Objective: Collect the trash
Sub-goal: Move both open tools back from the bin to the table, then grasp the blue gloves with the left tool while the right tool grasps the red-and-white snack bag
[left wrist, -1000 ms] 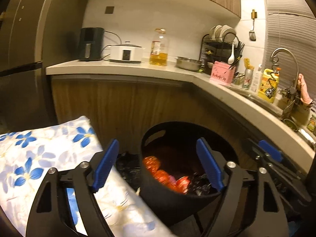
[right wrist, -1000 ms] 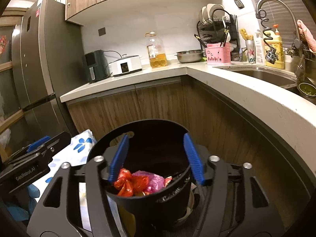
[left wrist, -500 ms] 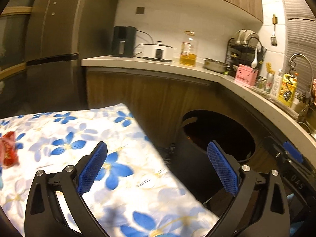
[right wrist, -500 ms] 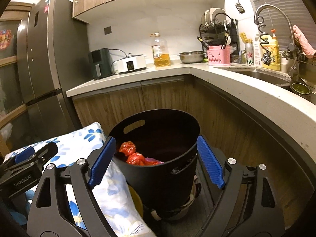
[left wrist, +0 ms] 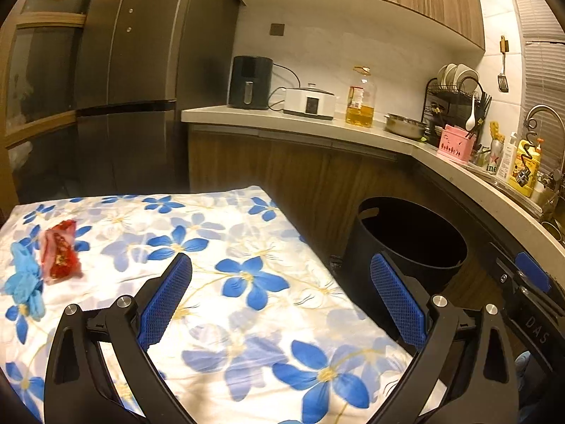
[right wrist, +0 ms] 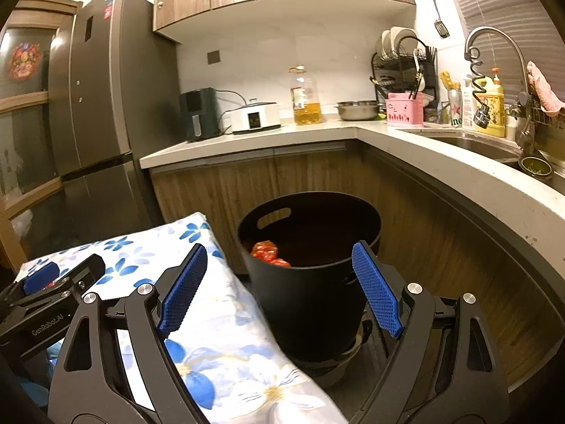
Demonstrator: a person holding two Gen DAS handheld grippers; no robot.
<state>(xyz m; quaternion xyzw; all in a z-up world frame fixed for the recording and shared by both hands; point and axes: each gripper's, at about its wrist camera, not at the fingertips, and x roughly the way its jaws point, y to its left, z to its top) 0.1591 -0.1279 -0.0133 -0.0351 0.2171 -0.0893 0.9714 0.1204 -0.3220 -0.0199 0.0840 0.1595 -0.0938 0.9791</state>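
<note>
Both hand-held grippers are seen spread wide with nothing between their blue pads. With the black bin (right wrist: pixel 310 275) taken as the landmark, the left gripper (left wrist: pixel 282 304) is held over the flowered cloth (left wrist: pixel 219 247) to the left of the bin, its right pad lying in front of the bin's wall in the left wrist view. The right gripper (right wrist: pixel 279 289) is held just in front of the bin, the left pad over the cloth's edge and the right pad against the bin's right side in the picture; whether the bin is touched cannot be told. Red wrappers (right wrist: pixel 266 252) are seen inside the bin, low against its left inner wall. Well to the left of the bin, near the far left edge of the cloth, a red and pink wrapper (left wrist: pixel 58 249) is laid flat, and a crumpled blue glove (left wrist: pixel 24 282) is found touching it on its left. Behind the bin, wooden cabinets are run under a pale counter (right wrist: pixel 247 141), on which a black air fryer (right wrist: pixel 199 113), a white cooker (right wrist: pixel 256 116) and an oil bottle (right wrist: pixel 305 97) are stood. Further right of the bin along the counter, a steel bowl (right wrist: pixel 356 109), a pink holder (right wrist: pixel 404 107) and a sink with a curved tap (right wrist: pixel 494 42) are seen. A dark fridge (right wrist: pixel 102 106) is stood to the left behind the cloth.
</note>
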